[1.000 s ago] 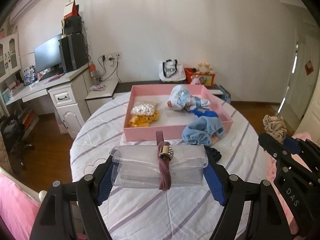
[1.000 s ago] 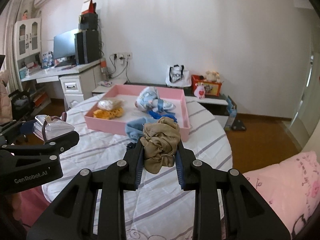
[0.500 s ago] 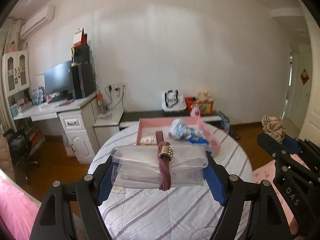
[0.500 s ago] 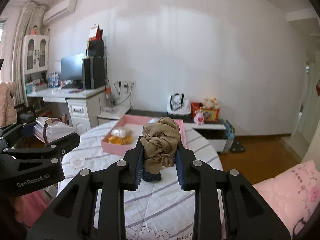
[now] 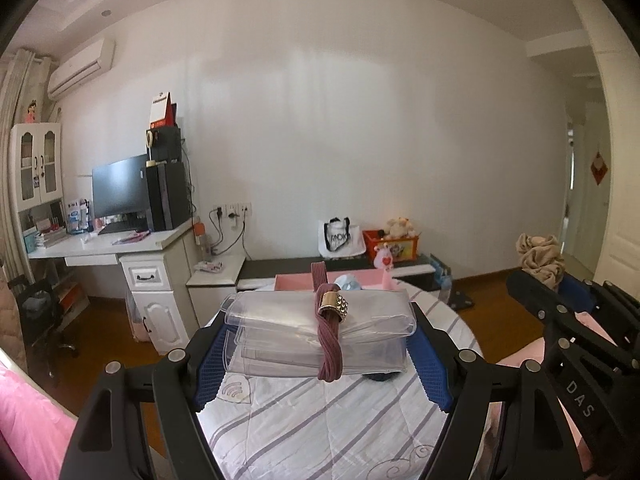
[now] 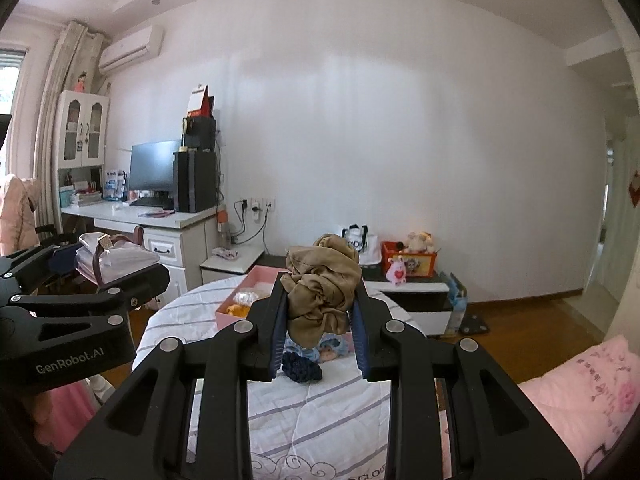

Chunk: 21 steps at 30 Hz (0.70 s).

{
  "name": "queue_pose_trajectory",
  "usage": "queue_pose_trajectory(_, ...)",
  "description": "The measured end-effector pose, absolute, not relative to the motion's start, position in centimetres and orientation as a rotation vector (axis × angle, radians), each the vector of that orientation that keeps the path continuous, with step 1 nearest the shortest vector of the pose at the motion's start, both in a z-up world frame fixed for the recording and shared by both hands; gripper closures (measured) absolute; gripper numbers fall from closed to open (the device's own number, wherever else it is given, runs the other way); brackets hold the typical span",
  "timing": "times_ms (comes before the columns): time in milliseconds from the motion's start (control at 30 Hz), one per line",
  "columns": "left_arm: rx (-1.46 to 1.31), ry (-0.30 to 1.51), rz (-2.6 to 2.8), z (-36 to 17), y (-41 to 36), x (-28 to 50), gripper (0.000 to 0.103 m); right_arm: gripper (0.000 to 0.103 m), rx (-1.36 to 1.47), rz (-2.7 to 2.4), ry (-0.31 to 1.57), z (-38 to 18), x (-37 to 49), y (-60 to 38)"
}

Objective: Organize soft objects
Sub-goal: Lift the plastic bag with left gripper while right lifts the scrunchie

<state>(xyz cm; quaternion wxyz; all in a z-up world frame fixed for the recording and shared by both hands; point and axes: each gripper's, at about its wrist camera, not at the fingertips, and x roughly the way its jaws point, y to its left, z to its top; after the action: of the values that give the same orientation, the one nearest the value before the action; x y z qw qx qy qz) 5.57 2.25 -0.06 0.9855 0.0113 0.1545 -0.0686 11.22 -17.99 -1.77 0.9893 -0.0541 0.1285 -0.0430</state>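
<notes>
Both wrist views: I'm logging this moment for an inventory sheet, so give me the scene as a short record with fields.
left gripper: shut on folded clear plastic pouch, which is wrapped by a mauve hair band with a gold clasp
right gripper: shut on tan scrunchie
surface: round table with striped white cloth
pink tray: on the table, holding a yellow item and others
loose on cloth: navy scrunchie, near the tray
</notes>
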Motion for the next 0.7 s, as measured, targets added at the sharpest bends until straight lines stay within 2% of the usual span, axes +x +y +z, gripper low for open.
queue_pose_trajectory(167,0.023,0.285,-0.14,-0.8,2.7,3.2,0.028,0.077,-0.119,-0.087,0.223,-1.1,10.0,-17.6)
queue_pose_trajectory(700,0.019,0.28,-0.135,-2.3,3.7,2.7,0.028,0.077,-0.125,-0.095,0.2,-0.7,9.2,-17.7)
